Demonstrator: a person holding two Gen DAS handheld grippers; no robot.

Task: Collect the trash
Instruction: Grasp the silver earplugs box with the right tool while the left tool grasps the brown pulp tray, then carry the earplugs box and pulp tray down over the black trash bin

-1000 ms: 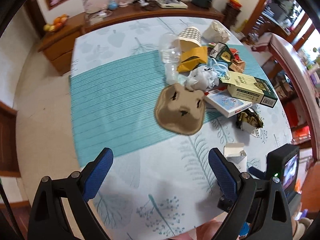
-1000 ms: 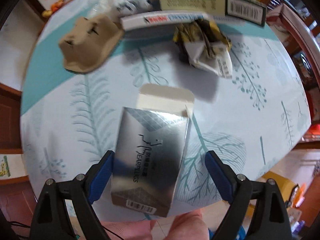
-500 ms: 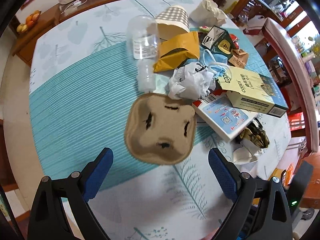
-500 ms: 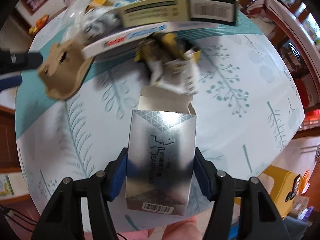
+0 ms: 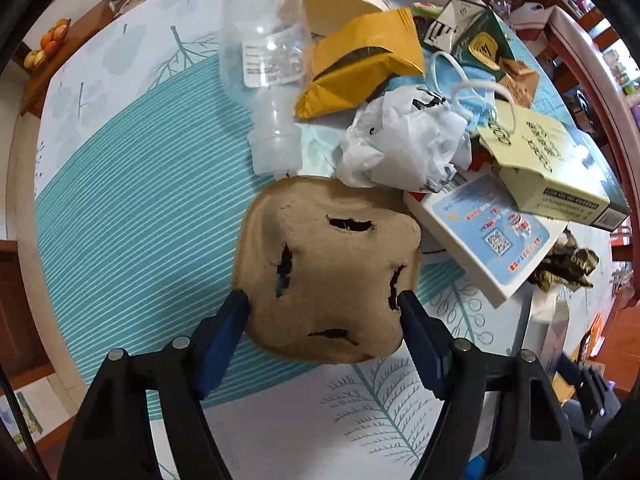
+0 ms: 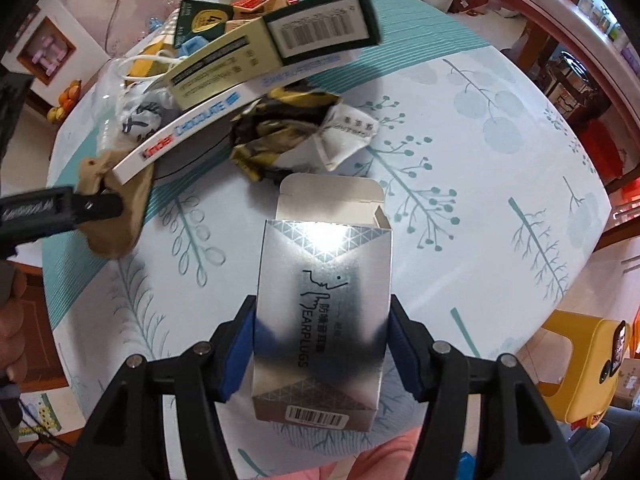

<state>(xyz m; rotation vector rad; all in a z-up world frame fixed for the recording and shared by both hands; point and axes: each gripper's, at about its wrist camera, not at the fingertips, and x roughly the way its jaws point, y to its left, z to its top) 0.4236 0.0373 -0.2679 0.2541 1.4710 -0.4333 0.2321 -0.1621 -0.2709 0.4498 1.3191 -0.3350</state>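
— While the left claw [image 5: 322,306] closes, what sits between its pads?
— A brown pulp cup tray [image 5: 326,268], lying on the counter [image 5: 120,208] just beside the trash pile; both pads look to touch its edges.
— And the right claw [image 6: 322,326]?
— Clamped on a silver earplug box [image 6: 324,312], its flap open, above the counter.
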